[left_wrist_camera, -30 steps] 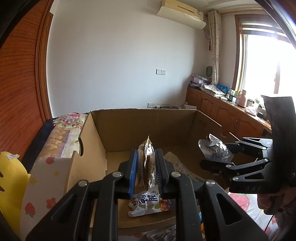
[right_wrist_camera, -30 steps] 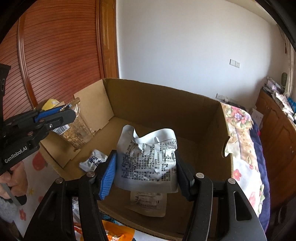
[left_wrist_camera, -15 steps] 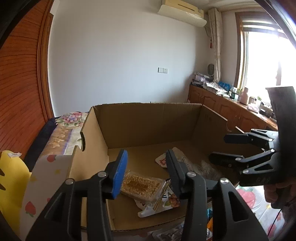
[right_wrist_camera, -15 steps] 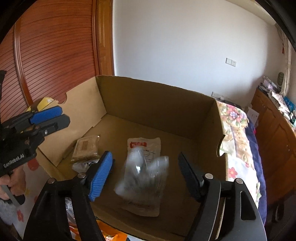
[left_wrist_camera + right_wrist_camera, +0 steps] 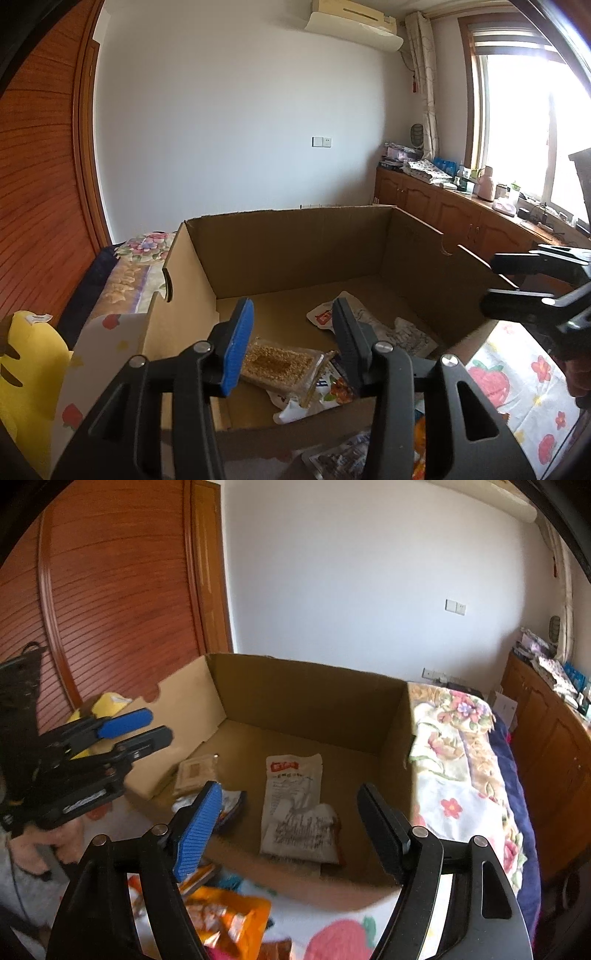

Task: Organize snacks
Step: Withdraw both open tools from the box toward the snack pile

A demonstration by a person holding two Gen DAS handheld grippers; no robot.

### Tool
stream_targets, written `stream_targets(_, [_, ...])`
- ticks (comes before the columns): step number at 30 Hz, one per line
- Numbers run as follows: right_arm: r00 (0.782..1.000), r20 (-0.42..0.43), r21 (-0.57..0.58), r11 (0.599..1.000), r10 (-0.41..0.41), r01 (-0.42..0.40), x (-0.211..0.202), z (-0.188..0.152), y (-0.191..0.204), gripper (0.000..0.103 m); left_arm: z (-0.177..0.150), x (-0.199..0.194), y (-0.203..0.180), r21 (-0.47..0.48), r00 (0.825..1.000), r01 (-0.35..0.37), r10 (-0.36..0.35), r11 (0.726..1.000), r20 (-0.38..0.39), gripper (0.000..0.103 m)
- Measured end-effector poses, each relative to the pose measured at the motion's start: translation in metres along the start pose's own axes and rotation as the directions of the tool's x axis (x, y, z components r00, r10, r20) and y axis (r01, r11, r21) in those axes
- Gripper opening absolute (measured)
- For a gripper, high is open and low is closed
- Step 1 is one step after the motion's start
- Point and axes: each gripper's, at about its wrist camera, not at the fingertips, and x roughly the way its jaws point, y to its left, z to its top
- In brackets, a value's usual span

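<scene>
Lying in box (image 5: 295,254), grain bar packet (image 5: 277,363) beneath parted left claw (image 5: 291,339)

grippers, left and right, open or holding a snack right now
left gripper: open, holding nothing
right gripper: open, holding nothing

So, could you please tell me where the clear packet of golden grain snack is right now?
It lies flat on the floor of the cardboard box, in the near left corner: the clear packet shows low in the left wrist view, beside a crumpled white wrapper.

Clear sesame-bar pack (image 5: 279,363) flat in cardboard box (image 5: 295,251); crumpled white pouch (image 5: 299,829) beside, perhaps overlapping.
</scene>
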Motion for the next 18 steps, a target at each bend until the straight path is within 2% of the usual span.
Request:
stream_targets(10, [1.0,-0.008,0.003,1.0,0.003,-0.003,-0.05,-0.029,0.018,0.078,-0.02,-0.04,-0.012,0.017,1.0,-0.007,0.007,1.0,-0.007,0.046])
stream_targets(13, [1.0,-0.023,0.017,1.0,0.008,-0.007,-0.055,-0.043,0.025,0.078,-0.029,-0.054,-0.016,0.039,0.999,-0.036,0.036,0.999,0.0,0.046])
stream_targets(15, [0.999,-0.037,0.03,0.999,0.015,-0.014,-0.054,-0.054,0.03,0.077,-0.034,-0.061,-0.016,0.038,1.0,-0.019,0.02,0.999,-0.017,0.046])
stream_targets(18, [0.997,-0.063,0.053,0.998,0.034,-0.031,-0.051,-0.07,0.038,0.077,-0.038,-0.072,-0.018,0.042,0.999,-0.032,0.033,0.999,-0.015,0.046])
